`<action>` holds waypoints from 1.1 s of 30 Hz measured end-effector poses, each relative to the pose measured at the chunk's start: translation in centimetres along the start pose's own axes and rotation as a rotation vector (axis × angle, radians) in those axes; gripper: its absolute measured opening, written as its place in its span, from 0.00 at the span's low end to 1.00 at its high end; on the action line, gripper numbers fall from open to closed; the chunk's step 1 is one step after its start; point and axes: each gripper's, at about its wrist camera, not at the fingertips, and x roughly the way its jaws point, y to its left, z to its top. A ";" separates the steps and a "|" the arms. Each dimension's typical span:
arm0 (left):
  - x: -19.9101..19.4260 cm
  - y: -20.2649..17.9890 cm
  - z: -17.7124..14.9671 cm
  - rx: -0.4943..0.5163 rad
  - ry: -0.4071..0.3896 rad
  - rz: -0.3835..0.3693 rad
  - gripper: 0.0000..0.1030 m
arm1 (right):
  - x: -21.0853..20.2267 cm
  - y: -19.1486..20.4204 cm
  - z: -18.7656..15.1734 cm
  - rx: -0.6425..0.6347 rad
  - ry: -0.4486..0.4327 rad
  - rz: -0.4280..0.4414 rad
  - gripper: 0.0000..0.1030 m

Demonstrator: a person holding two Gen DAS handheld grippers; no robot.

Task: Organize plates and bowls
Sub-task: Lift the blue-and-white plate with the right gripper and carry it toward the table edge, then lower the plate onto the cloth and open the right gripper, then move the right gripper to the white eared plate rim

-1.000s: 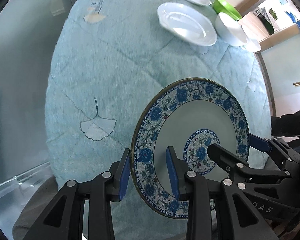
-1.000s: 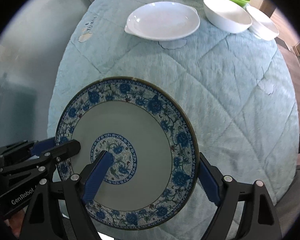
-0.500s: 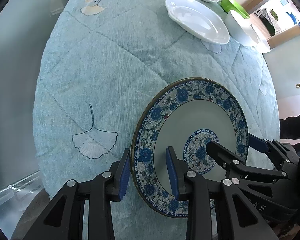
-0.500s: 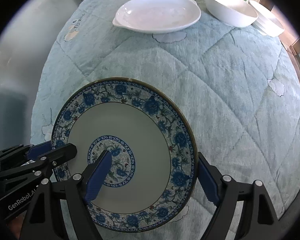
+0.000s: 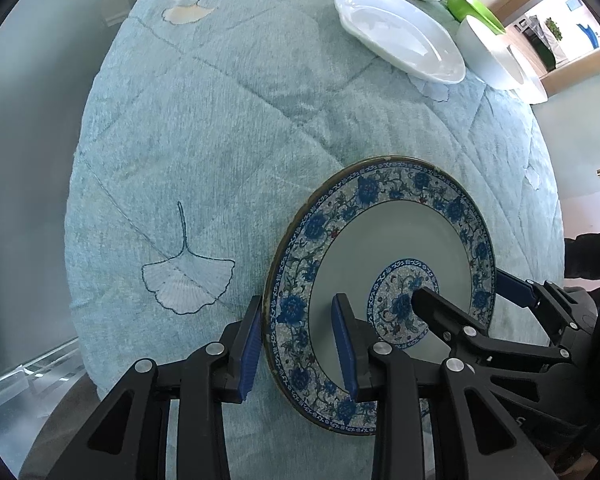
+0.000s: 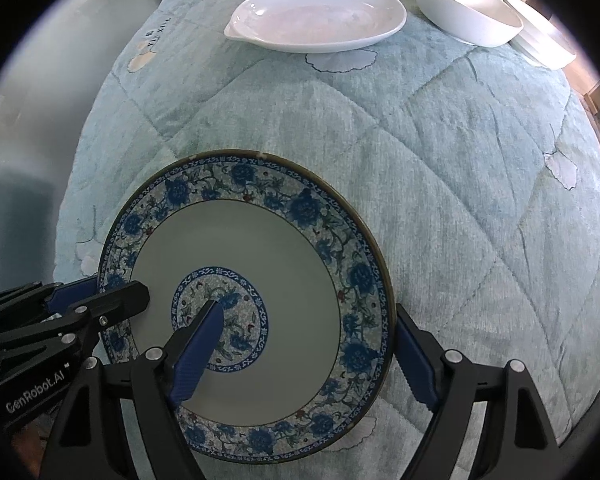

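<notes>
- Blue-and-white floral plate (image 5: pixel 384 264) low over a pale teal quilted tablecloth (image 5: pixel 220 128), near its front edge.
- Left gripper (image 5: pixel 296 344) clenched on the plate's left rim, 1 pad under, 1 on top.
- Right gripper (image 6: pixel 308 352) straddling the right rim, spread wide; contact unclear, cannot tell.
- At the far end: white oval dish (image 6: pixel 320 16), white bowl (image 6: pixel 468 12), green bowl (image 5: pixel 476 8).

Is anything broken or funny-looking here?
Maybe. The blue flowered plate has a tiny pale nick in its dark rim at the far edge. It looks like a chip, but it is too small to be sure. Nothing else stands out: the white oval dish sits flat on the quilted cloth.
</notes>
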 end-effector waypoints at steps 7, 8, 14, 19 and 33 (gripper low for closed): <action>-9.7 -2.1 0.3 0.056 -0.251 0.106 0.53 | -8.5 -1.1 0.8 -0.088 -0.139 -0.048 1.00; -11.3 -2.6 0.3 0.068 -0.296 0.123 0.67 | -9.8 -1.3 0.9 -0.092 -0.163 -0.058 0.99; -20.7 -5.7 -0.3 0.069 -0.508 0.119 0.86 | -18.5 -2.0 0.8 -0.102 -0.286 -0.097 0.99; -24.7 -7.0 -1.0 0.067 -0.541 0.083 0.82 | -23.4 -2.9 0.2 -0.069 -0.335 -0.047 0.85; -34.6 -11.2 2.9 0.184 -0.648 0.113 0.98 | -29.7 -4.5 3.7 -0.080 -0.422 -0.003 0.99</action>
